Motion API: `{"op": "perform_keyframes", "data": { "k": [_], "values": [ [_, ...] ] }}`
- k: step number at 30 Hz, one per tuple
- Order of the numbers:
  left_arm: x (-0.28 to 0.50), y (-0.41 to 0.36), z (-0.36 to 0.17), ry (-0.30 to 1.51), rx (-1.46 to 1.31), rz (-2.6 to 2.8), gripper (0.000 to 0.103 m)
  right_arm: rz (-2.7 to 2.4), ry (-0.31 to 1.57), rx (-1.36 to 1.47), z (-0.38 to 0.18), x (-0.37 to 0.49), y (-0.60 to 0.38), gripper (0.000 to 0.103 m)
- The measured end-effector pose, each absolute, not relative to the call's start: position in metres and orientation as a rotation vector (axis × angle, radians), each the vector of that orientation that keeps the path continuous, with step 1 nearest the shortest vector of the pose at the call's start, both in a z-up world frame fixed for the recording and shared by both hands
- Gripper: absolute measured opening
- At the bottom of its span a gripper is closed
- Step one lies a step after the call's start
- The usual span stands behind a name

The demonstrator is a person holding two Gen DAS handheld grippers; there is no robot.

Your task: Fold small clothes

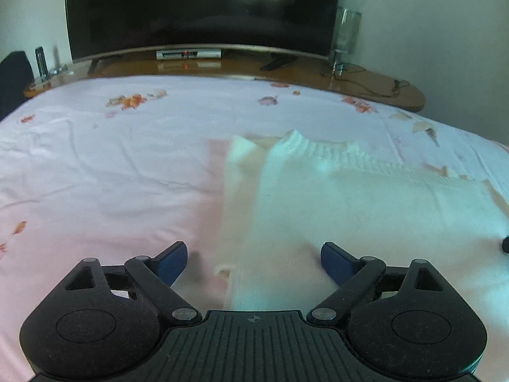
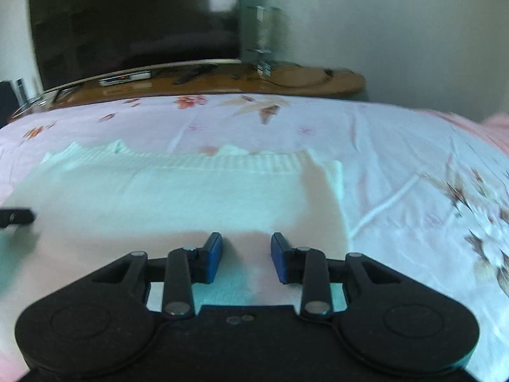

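Bed (image 1: 95, 165) fills most of both views: pale pink sheet w/ scattered orange-pink flower print, soft creases, flat. Behind it a big dark TV (image 1: 203, 9), slightly curved screen, thin silver lower edge, screen off & glossy. TV sits on a brown wood tabletop (image 1: 381, 92), shiny, rounded end at right, a thin cable lying on it. Clear glass-like column thing (image 1: 348, 30) at the TV's right corner, can't tell what's in it. Small silver box (image 1: 188, 54) under the TV w/ a red dot lit; no writing readable anywhere.

White knit sweater (image 1: 334, 200) lies flat on the bed, ribbed band along its far edge, rest fine plain knit, one side folded over itself at the left.

My left tongs (image 1: 254, 262) are spread wide, blue pads over the sweater's near left edge, nothing gripped. My right tongs (image 2: 246, 256) stand narrower, apart, blue pads just above the sweater's near part, cloth between them but not pinched.
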State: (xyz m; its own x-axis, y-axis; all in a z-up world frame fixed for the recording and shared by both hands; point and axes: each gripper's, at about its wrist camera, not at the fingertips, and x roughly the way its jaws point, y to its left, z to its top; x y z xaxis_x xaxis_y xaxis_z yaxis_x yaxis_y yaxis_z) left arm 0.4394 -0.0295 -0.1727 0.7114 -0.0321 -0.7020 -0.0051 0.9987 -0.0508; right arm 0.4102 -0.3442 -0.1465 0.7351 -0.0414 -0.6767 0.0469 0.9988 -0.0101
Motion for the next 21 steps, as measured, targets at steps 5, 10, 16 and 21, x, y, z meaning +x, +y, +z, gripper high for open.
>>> {"op": "perform_keyframes", "data": {
  "k": [5,10,16,21],
  "values": [
    [0.398,-0.046,-0.174,0.766,0.040,-0.075,0.091,0.049,0.739,0.064,-0.140,0.369,-0.312,0.033],
    [0.380,-0.039,-0.187,0.782,0.061,-0.054,0.091,0.019,0.759,-0.003,-0.163,0.344,-0.315,0.032],
    [0.357,-0.044,-0.172,0.770,0.078,-0.063,0.091,-0.031,0.763,0.013,-0.140,0.328,-0.313,0.036],
    [0.347,-0.048,-0.186,0.798,0.060,-0.073,0.092,-0.006,0.805,-0.031,-0.157,0.312,-0.296,0.035]
  ]
}}
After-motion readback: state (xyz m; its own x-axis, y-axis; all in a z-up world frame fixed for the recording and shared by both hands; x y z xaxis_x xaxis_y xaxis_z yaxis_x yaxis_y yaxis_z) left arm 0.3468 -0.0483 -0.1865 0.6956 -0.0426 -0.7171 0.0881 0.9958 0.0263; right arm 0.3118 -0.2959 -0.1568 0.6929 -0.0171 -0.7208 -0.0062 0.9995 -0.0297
